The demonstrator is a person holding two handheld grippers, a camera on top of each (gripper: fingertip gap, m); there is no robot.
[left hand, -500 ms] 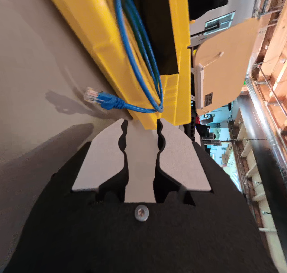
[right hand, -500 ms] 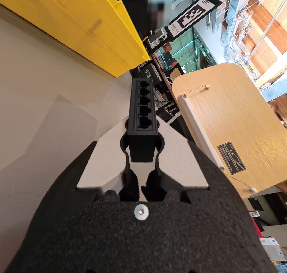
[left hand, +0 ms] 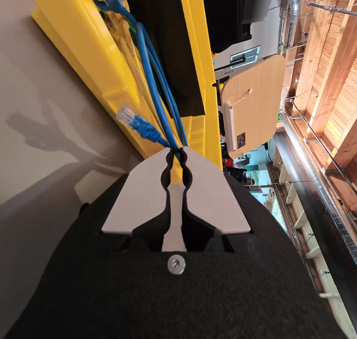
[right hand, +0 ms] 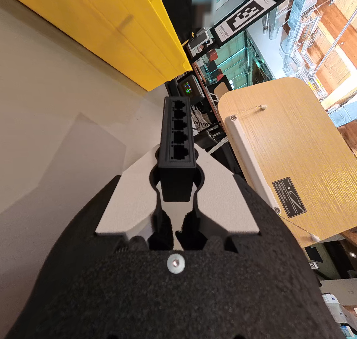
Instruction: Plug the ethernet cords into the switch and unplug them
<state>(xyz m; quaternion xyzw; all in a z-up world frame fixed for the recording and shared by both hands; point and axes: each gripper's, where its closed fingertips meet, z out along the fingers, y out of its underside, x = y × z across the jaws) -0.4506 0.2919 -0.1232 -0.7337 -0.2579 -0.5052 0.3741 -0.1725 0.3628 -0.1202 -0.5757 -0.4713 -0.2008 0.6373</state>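
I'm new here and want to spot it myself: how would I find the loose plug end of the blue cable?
Start at the big yellow bin standing on the beige table. Blue cable hangs out of it down to the tips of the left hand-held gripper, which pinch it. The plug sticks out just left of those tips: a clear plastic tip on a ribbed blue boot, connected to nothing.

Yellow bin [left hand: 108, 63]: top and left cut off by the frame; inside dark, contents unreadable.
Blue cable [left hand: 154, 90]: strands disappear between the left gripper [left hand: 175, 152] tips; upper plug blurred; a green strand mostly hidden behind.
Switch [right hand: 178, 136]: rear end covered by the right gripper [right hand: 176, 161]; port interiors black.
Small screen [right hand: 187, 88]: too small to tell.
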